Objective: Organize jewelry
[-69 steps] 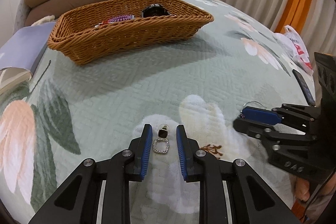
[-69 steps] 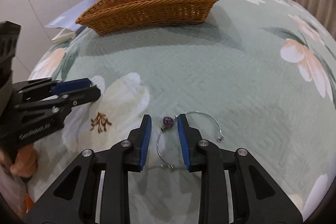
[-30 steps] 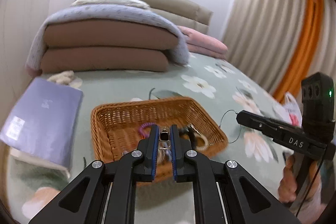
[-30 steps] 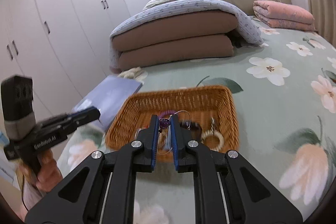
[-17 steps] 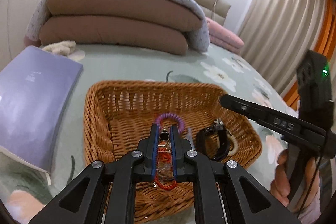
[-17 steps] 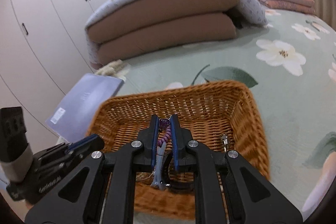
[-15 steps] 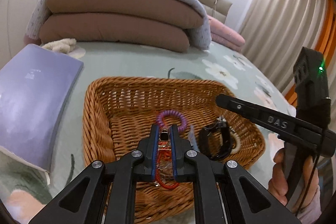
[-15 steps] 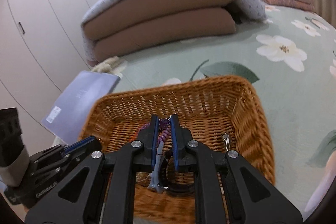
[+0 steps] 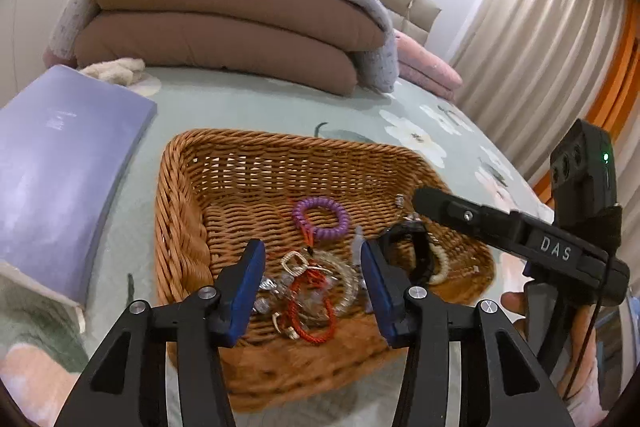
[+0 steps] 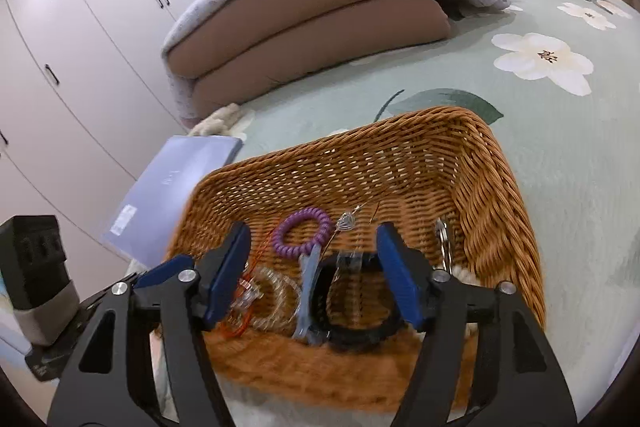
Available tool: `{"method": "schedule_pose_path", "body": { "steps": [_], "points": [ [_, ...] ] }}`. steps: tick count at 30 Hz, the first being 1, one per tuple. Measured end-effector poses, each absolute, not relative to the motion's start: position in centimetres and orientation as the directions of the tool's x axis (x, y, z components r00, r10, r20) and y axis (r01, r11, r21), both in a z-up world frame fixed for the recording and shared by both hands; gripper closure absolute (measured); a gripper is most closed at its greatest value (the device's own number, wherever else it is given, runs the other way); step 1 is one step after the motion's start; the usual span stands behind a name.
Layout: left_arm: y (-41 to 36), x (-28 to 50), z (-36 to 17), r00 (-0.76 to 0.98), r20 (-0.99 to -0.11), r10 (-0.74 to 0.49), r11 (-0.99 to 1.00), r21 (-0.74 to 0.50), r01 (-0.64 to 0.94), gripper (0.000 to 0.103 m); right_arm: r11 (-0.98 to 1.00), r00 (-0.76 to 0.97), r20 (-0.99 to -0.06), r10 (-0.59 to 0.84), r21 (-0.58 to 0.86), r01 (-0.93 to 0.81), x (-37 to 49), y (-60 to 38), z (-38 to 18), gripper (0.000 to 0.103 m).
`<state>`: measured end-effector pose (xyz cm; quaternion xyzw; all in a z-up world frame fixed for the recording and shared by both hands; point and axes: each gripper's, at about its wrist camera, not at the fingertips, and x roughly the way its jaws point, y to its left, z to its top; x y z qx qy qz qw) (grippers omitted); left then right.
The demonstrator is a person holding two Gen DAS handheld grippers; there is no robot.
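Jewelry (image 9: 308, 283) is lying light and tangly in the basket (image 9: 180, 227) while we're opening both grippers (image 9: 312, 283) (image 10: 312, 267), holding nothing, best pinched by loops.

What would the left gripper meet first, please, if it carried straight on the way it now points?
Probably the jewelry pile lying in the wicker basket; the left gripper aims there, its opening jaws empty, though depth is unclear.

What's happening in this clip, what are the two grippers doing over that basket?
A person holds a gripper in each hand over a wicker basket on a flowered bedspread. Both the left gripper and the right gripper have their jaws opening, with nothing pinched between them. Jewelry lies loose in the basket: a purple coil bracelet, a red cord, a black band and a thin wire bangle.
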<state>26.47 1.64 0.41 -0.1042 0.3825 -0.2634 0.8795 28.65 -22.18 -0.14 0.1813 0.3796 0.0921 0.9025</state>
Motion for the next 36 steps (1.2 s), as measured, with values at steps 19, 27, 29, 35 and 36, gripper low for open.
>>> {"method": "schedule_pose_path", "body": {
  "steps": [19, 27, 29, 35, 36],
  "points": [
    [3.1, 5.8, 7.5, 0.779, -0.509, -0.366, 0.93, -0.171, 0.325, 0.03, 0.984, 0.813, -0.575, 0.089, 0.177, 0.018, 6.4, -20.7, 8.0, 0.014],
    [3.2, -0.6, 8.2, 0.811, -0.507, -0.292, 0.955, -0.116, 0.271, 0.029, 0.989, 0.852, -0.511, -0.114, 0.023, 0.146, -1.8, -17.7, 7.4, 0.013],
    [3.6, -1.7, 8.1, 0.816, -0.509, -0.274, 0.961, -0.112, 0.253, 0.029, 0.989, 0.848, -0.517, -0.119, 0.012, 0.146, -2.8, -17.4, 7.1, 0.013],
    [4.7, -2.7, 8.1, 0.83, -0.502, -0.242, 0.97, -0.147, 0.194, 0.029, 0.991, 0.845, -0.523, -0.11, 0.011, 0.136, -4.6, -16.9, 7.0, 0.013],
    [4.7, -2.8, 8.1, 0.833, -0.501, -0.235, 0.972, -0.145, 0.187, 0.029, 0.991, 0.845, -0.522, -0.113, 0.005, 0.136, -4.9, -16.8, 7.0, 0.013]
  ]
}}
